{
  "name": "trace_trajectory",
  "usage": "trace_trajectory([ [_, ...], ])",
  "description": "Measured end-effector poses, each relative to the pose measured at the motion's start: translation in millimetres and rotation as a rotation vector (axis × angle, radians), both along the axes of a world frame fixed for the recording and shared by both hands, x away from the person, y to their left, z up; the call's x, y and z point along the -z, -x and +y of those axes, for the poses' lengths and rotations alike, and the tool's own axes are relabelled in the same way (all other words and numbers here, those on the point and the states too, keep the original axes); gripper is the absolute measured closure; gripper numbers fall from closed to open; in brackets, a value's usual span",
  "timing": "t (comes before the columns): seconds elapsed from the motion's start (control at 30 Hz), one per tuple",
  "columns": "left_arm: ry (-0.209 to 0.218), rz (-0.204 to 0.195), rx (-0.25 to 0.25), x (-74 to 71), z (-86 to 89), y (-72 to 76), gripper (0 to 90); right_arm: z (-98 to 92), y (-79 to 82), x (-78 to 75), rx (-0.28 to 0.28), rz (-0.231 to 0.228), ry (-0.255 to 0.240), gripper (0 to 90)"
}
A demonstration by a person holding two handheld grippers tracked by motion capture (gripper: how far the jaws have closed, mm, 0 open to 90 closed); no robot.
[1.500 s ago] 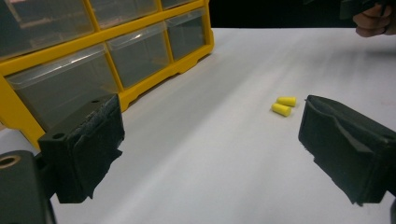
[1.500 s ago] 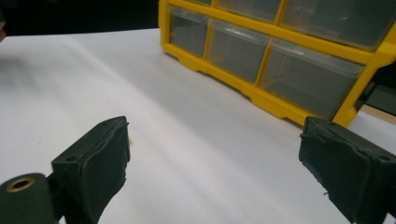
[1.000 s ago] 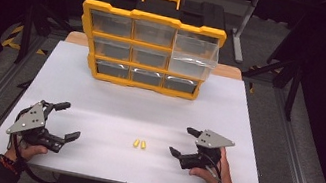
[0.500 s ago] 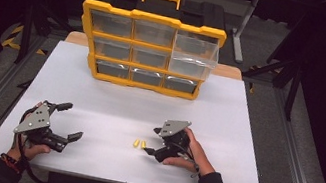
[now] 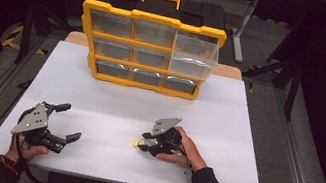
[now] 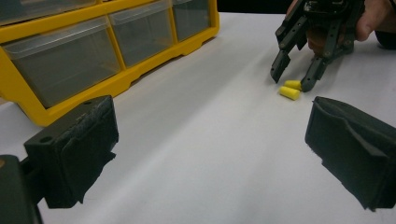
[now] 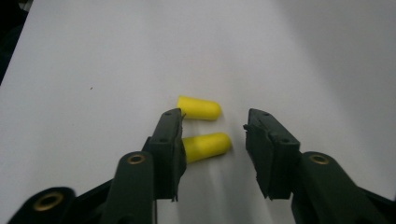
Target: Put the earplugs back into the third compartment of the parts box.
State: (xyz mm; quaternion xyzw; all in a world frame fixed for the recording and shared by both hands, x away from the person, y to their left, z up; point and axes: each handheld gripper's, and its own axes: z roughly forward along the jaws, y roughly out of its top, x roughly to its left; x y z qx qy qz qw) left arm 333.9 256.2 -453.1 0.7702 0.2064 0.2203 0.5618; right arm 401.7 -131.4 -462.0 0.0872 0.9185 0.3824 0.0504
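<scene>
White counter (image 5: 116,88) bears two yellow earplugs (image 7: 205,145); right gripper (image 7: 212,135) fingers have just been closing around the nearer one, not yet pinching it; left gripper (image 6: 205,154) waits wide open.

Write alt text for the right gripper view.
The right claw straddles the nearer of two yellow foam earplugs on a white table, its jaws just closing but not yet pinching it. The second earplug lies just beyond.

I see two matt yellow foam earplugs (image 7: 201,126) on the smooth white tabletop (image 5: 113,103); the far organiser (image 5: 148,51) is glossy plastic.
</scene>
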Motion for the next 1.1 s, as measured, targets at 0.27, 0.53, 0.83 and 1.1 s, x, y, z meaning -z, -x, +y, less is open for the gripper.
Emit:
trace_trajectory([
  [0.27,-0.002,0.003,0.008,0.0,1.0,-0.1,3.7,1.8,5.0,-2.2,-0.018,-0.044,0.020,70.9],
  [0.53,0.009,-0.006,0.014,-0.1,0.7,0.3,3.7,-12.0,10.6,-16.2,0.036,-0.086,-0.061,71.4],
  [0.83,0.002,-0.001,0.018,-0.4,-0.1,1.1,3.7,-28.5,19.1,-37.9,0.104,-0.165,-0.140,71.5],
  [1.1,-0.002,0.004,0.019,-0.3,0.4,0.6,3.7,-41.9,23.8,-56.0,0.165,-0.223,-0.203,71.6],
])
